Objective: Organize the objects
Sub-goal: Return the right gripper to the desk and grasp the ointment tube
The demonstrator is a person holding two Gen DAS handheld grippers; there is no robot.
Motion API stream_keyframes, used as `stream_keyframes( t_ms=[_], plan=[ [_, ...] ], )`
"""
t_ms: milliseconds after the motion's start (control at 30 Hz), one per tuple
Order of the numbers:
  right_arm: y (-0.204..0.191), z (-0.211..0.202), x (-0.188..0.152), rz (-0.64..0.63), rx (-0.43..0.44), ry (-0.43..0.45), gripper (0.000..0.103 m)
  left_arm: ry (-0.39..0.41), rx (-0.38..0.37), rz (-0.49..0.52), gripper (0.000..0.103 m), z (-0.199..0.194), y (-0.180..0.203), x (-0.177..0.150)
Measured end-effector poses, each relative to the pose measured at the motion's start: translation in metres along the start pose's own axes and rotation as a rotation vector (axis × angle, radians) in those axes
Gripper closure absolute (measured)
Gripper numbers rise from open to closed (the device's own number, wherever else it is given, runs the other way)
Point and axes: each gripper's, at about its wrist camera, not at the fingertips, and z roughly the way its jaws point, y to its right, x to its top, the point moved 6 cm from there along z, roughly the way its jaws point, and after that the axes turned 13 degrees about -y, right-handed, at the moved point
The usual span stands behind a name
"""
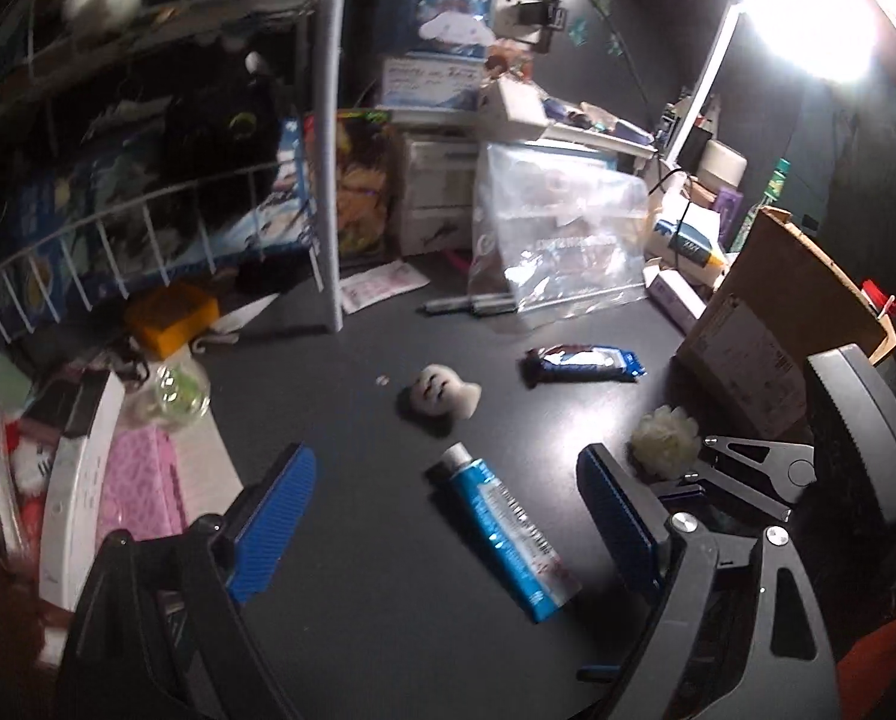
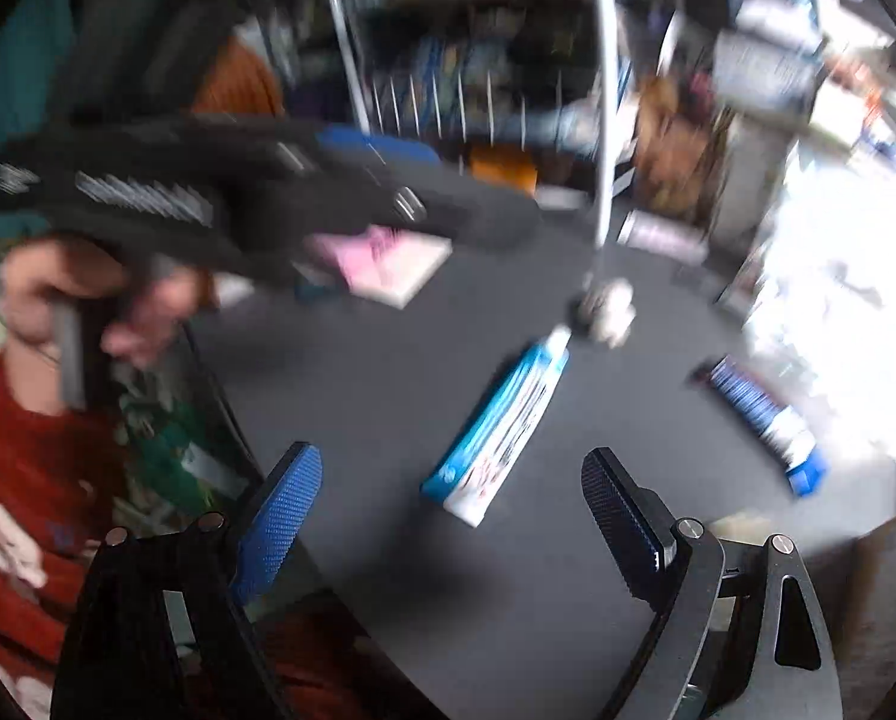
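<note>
A blue and white tube (image 1: 504, 534) lies on the dark desk (image 1: 358, 420) between the open jaws of my left gripper (image 1: 448, 483); it also shows in the blurred right wrist view (image 2: 499, 429). A small white ghost figure (image 1: 439, 399) and a blue snack bar (image 1: 586, 363) lie beyond it. A cream pom-pom (image 1: 667, 441) sits by my right gripper's body (image 1: 808, 468). My right gripper (image 2: 451, 483) is open and empty above the desk. The left gripper's body (image 2: 208, 192) shows held in a hand at upper left.
A wire shelf (image 1: 148, 210) with its white post (image 1: 331, 180) stands at left. A clear zip bag (image 1: 559, 234), stacked boxes (image 1: 436, 60), a cardboard box (image 1: 766, 324), a pink pad (image 1: 142, 480) and a bright lamp (image 1: 808, 24) ring the desk.
</note>
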Motion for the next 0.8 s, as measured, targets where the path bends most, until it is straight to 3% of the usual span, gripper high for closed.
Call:
stream_keyframes(
  t_ms=[167,433,700,767,800],
  plan=[
    [0.002,0.042,0.003,0.015,-0.006,-0.081,0.021,-0.016,-0.002,-0.056,0.016,0.013,-0.02,-0.022],
    [0.018,0.046,0.005,-0.033,-0.143,-0.098,0.053,-0.015,-0.025,-0.061,0.016,0.018,-0.023,-0.023],
    [0.048,0.034,-0.002,0.012,-0.156,-0.121,0.056,-0.022,-0.056,-0.054,0.016,0.024,-0.02,-0.019],
    [0.044,0.036,0.003,-0.012,-0.161,-0.116,0.065,-0.029,-0.059,-0.056,0.016,0.027,-0.019,-0.019],
    [0.042,0.037,0.005,-0.022,-0.164,-0.109,0.074,-0.032,-0.064,-0.059,0.016,0.029,-0.018,-0.019]
  ],
)
